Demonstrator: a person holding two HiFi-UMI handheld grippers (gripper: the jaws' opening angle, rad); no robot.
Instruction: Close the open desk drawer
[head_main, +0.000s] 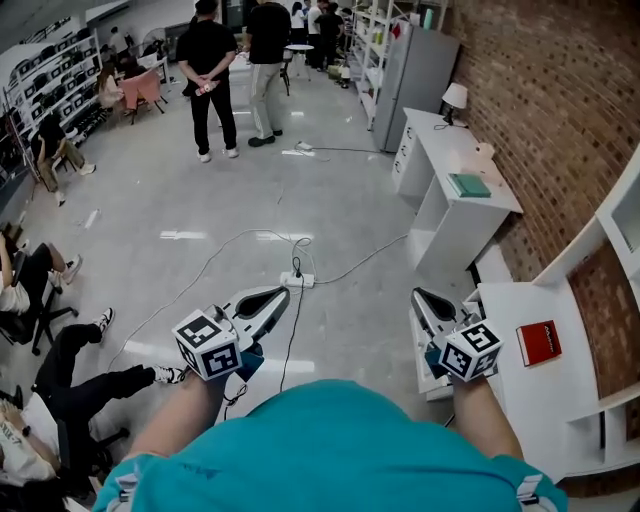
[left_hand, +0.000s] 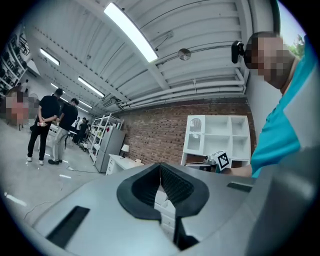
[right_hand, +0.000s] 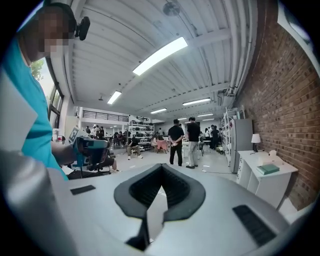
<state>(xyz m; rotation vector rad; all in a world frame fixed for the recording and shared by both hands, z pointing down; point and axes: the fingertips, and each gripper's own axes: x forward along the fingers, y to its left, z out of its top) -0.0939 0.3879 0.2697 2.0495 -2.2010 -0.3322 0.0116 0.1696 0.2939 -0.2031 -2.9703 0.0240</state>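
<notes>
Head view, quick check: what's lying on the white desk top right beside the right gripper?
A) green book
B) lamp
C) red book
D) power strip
C: a red book lies flat on the near white desk, just right of the right gripper. The green book and the lamp are on the farther desk, and the power strip is on the floor.
</notes>
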